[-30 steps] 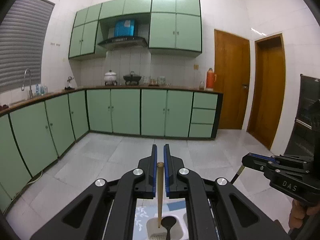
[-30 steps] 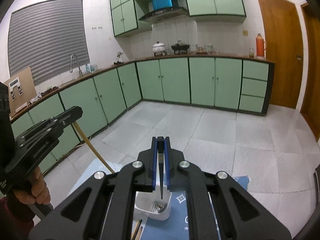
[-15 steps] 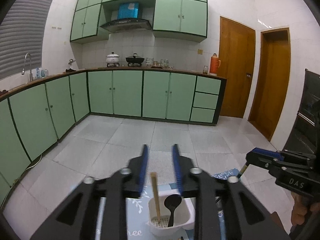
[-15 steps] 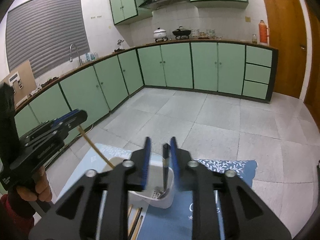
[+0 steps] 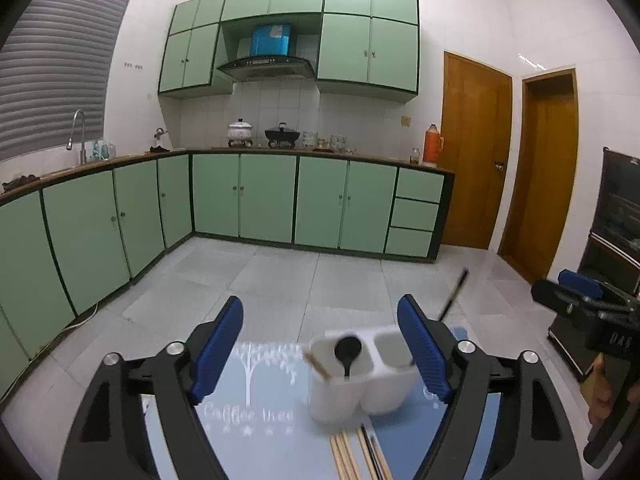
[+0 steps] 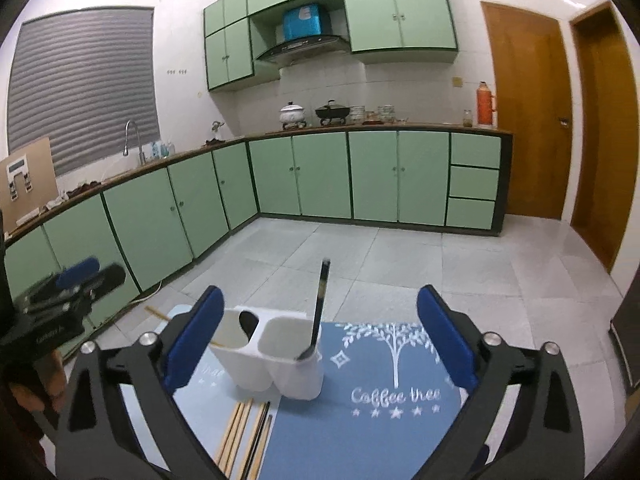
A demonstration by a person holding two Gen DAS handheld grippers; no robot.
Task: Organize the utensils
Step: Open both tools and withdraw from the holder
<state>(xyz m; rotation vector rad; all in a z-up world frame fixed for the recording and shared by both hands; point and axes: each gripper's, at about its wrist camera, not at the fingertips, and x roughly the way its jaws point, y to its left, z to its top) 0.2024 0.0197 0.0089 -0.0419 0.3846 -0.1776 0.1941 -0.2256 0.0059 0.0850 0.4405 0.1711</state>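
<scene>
A white two-compartment utensil holder [image 5: 360, 376] [image 6: 276, 356] stands on a blue placemat [image 6: 380, 404]. Its left compartment holds a wooden chopstick [image 5: 316, 366] [image 6: 160, 316] and a black spoon [image 5: 347, 354]. Its right compartment holds a black chopstick [image 6: 320, 304] [image 5: 452, 298] that leans upward. Several wooden and black chopsticks [image 6: 244, 432] [image 5: 356, 456] lie on the mat in front of the holder. My left gripper [image 5: 320, 356] is open and empty just before the holder. My right gripper [image 6: 320, 340] is open and empty around the holder's front.
The mat lies on a pale table top [image 5: 168, 420]. Beyond is a grey tiled floor, green cabinets [image 5: 280, 200] along the walls and wooden doors [image 5: 476, 152] at the right. A dark appliance [image 5: 616, 240] stands at the far right.
Both grippers opened wide and drew back. The wooden chopstick left my left gripper and the black chopstick left my right gripper; both now stand in the holder.
</scene>
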